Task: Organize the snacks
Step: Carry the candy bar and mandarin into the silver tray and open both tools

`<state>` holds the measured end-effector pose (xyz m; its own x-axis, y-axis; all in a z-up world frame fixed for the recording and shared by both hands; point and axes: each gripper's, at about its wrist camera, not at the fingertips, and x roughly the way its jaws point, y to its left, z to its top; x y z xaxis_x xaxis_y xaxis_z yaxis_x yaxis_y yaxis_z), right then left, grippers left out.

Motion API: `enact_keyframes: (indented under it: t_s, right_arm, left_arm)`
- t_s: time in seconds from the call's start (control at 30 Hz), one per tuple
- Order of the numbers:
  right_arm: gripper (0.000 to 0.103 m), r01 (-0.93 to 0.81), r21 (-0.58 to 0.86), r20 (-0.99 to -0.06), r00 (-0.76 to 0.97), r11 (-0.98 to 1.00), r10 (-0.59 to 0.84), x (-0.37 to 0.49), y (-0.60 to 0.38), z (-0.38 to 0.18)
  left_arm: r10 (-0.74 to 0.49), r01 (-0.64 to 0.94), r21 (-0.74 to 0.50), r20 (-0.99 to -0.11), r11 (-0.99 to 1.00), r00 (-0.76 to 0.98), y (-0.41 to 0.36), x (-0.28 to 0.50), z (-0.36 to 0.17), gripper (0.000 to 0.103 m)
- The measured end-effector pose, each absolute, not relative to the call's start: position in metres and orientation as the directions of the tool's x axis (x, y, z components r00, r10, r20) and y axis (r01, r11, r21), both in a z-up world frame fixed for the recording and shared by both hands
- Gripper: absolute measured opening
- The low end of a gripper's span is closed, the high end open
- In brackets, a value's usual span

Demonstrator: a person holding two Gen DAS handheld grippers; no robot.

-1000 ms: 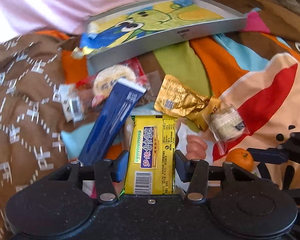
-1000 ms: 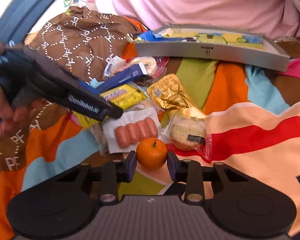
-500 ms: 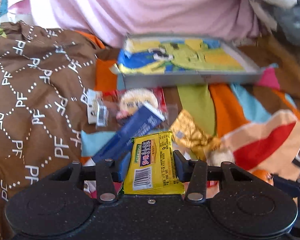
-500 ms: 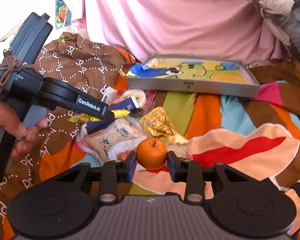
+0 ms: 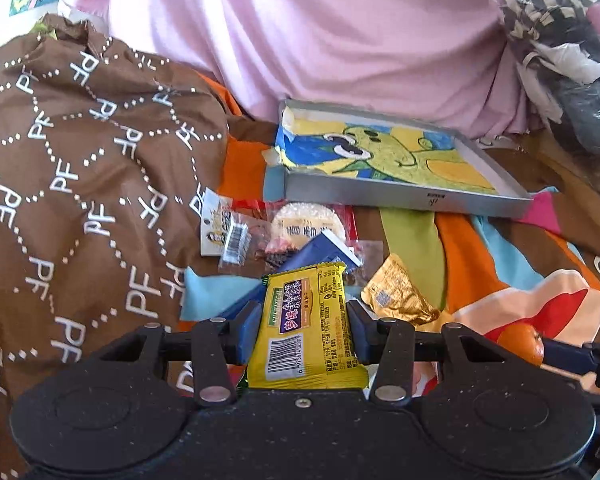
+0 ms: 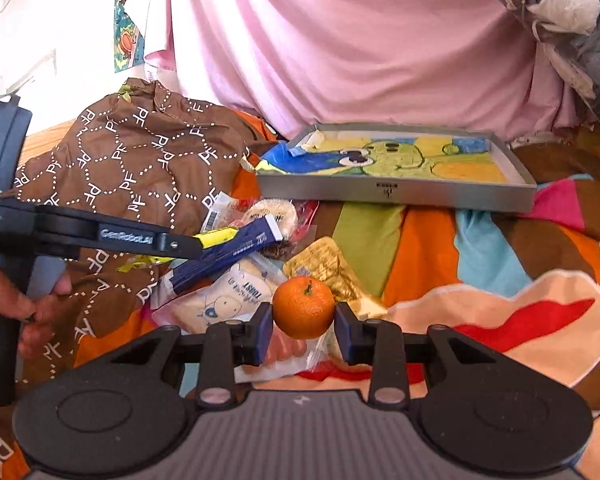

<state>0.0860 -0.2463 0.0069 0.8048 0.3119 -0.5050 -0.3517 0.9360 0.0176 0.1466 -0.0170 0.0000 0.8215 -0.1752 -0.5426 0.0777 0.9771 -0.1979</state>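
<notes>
Snacks in transit: left hand-held gripper (image 5: 304, 330) pinching yellow wafer pack (image 5: 306, 328), right hand-held gripper (image 6: 303, 326) pinching tangerine (image 6: 303, 307), both lifted above the bed's pile; next move likely carry to grey tray (image 6: 396, 192) at far edge, release inside.

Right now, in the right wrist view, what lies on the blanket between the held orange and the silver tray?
In the right wrist view, a gold foil packet lies just beyond the orange; past it only bare striped blanket reaches the silver tray.
</notes>
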Motion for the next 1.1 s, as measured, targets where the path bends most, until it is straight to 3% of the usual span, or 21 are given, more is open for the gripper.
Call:
enact_keyframes:
  t_s: [0.43, 0.8, 1.1]
  right_arm:
    - [0.038, -0.306, 0.039, -0.449, 0.845, 0.951, 0.290, 0.109, -0.249, 0.007]
    - [0.038, -0.287, 0.033, -0.379, 0.883, 0.957, 0.278, 0.173, -0.260, 0.030]
    - [0.038, -0.285, -0.005, -0.338, 0.903, 0.958, 0.267, 0.244, -0.253, 0.038]
  left_arm:
    - [-0.216, 0.171, -0.142, -0.415, 0.975, 0.884, -0.022, 0.162, 0.022, 0.048]
    - [-0.238, 0.205, -0.132, -0.327, 0.970, 0.915, -0.048, 0.225, 0.062, 0.048]
    - [-0.226, 0.196, -0.121, -0.336, 0.973, 0.914, -0.058, 0.298, 0.063, 0.048]
